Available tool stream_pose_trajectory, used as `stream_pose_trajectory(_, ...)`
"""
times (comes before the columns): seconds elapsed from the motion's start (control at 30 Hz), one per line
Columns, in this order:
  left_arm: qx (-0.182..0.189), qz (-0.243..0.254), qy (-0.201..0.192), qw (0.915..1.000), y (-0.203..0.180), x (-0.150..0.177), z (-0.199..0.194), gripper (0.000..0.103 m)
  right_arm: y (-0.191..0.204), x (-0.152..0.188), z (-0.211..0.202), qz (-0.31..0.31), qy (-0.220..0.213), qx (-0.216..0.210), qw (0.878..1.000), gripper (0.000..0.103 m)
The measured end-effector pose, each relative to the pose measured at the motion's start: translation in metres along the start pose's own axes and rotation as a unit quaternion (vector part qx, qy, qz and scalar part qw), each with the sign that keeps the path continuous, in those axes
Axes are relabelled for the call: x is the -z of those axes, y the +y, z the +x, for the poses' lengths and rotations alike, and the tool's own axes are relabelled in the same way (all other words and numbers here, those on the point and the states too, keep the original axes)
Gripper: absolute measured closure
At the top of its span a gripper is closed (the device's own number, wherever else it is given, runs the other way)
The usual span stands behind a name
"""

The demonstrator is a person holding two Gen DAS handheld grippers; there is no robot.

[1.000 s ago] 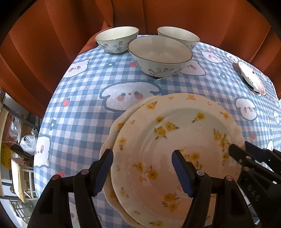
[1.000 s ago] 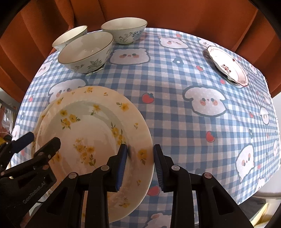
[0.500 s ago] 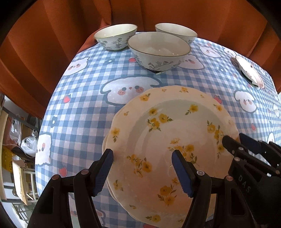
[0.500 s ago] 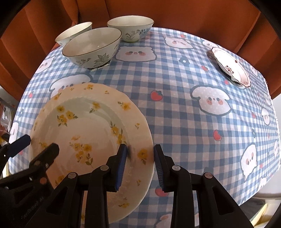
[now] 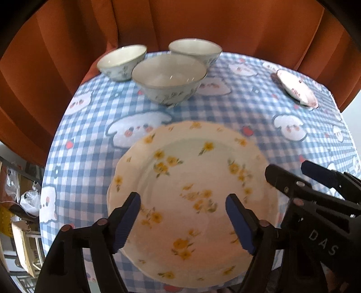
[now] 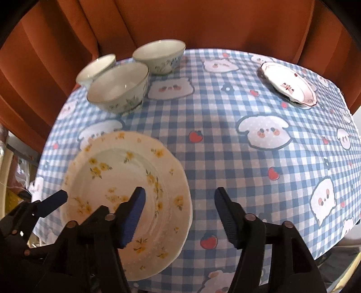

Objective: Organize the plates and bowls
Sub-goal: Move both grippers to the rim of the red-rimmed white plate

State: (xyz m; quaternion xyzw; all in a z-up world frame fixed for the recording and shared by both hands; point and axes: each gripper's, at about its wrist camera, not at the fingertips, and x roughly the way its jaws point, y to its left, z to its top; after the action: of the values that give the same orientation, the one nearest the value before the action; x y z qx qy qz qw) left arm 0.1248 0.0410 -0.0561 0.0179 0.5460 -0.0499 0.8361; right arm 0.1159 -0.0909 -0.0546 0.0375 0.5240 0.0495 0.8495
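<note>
The table carries a blue checked cloth with cartoon animals, and an orange curtain hangs behind it. The large yellow-flowered plate lies flat on the near side of the table. The left tool hangs over the plate's near part; its jaws are opening, stand wide, and the pads do not press on anything. The right tool hangs over the plate's right rim, one finger above the plate and the other above the cloth; its jaws are also opening and hold nothing. Three bowls stand close together at the far edge: the biggest bowl in front, two smaller bowls behind it. A small red-patterned plate lies far to the right, well apart.
</note>
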Motion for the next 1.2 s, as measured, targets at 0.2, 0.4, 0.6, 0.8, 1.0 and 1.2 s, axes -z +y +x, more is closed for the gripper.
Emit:
stream_pose_trajectory(0.2, 0.002, 0.0, -0.019, 0.9998, -0.026, -0.015, -0.006, 0.02, -0.024, -0.01, -0.012, 0.004, -0.012, -0.005, 1.0, 0.035)
stream_pose_trajectory(0.4, 0.002, -0.004, -0.025, 0.9997, -0.062, -0.033, -0.006, 0.019, -0.061, -0.026, -0.02, 0.004, -0.022, -0.008, 1.0, 0.033)
stream_pose_trajectory(0.6, 0.0, -0.006, -0.035, 0.9994, -0.11, -0.054, -0.007, 0.019, -0.105, -0.045, -0.027, -0.001, -0.028, -0.01, 1.0, 0.031)
stream_pose_trajectory(0.8, 0.0, -0.006, -0.043, 0.9991, -0.155, -0.078, -0.004, 0.019, -0.15, -0.069, -0.033, -0.001, -0.037, -0.01, 0.999, 0.031)
stream_pose_trajectory(1.0, -0.007, -0.007, -0.056, 0.9984, -0.206, -0.104, 0.002, 0.019, -0.2, -0.094, -0.038, -0.001, -0.048, -0.005, 0.999, 0.031)
stream_pose_trajectory(1.2, -0.028, -0.012, -0.065, 0.9974, -0.245, -0.121, 0.017, 0.019, -0.249, -0.119, -0.031, -0.004, -0.057, -0.011, 0.998, 0.031)
